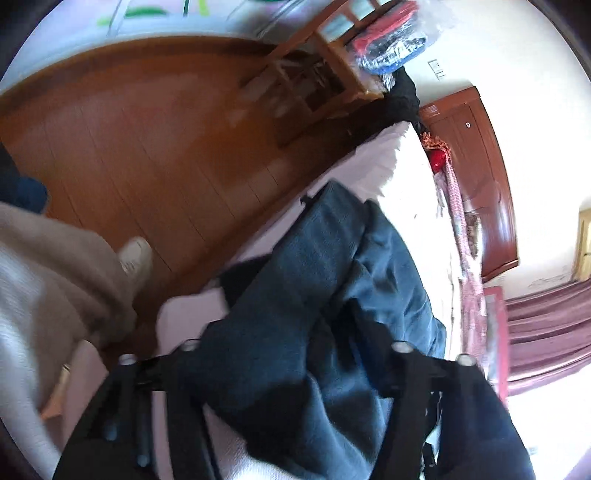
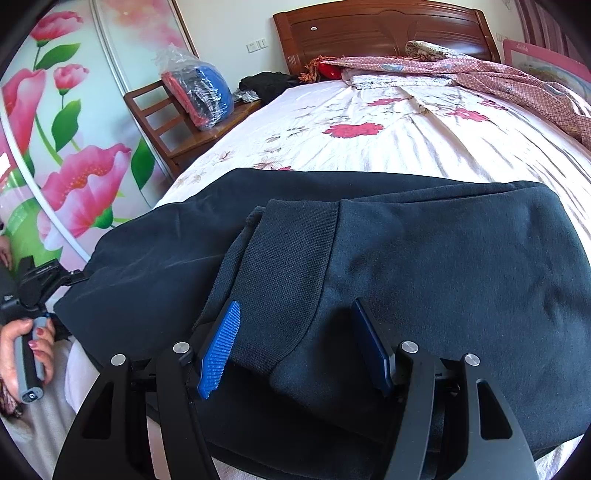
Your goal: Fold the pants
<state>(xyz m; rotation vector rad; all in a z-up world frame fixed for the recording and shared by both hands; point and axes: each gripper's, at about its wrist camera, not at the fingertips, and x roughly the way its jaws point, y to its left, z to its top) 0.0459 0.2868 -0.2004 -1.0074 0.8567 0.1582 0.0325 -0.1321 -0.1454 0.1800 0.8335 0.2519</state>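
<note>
Dark navy pants (image 2: pixel 369 243) lie folded on the bed, a ribbed cuff (image 2: pixel 280 266) on top near the front. My right gripper (image 2: pixel 295 343) is open, its blue pads (image 2: pixel 221 350) on either side of the cuff fabric, resting on the pants. In the left wrist view the pants (image 1: pixel 314 295) hang bunched over my left gripper (image 1: pixel 295 354); its fingertips are hidden under the cloth. The left gripper also shows in the right wrist view (image 2: pixel 40 291), held in a hand at the bed's left edge beside the pants.
The bed has a white floral sheet (image 2: pixel 369 122) with a pink quilt (image 2: pixel 498 77) at the head and a wooden headboard (image 2: pixel 380 29). A wooden chair (image 2: pixel 177 122) holding a plastic bag of clothes (image 2: pixel 199 92) stands left of the bed. Wooden floor (image 1: pixel 147 147) lies beside it.
</note>
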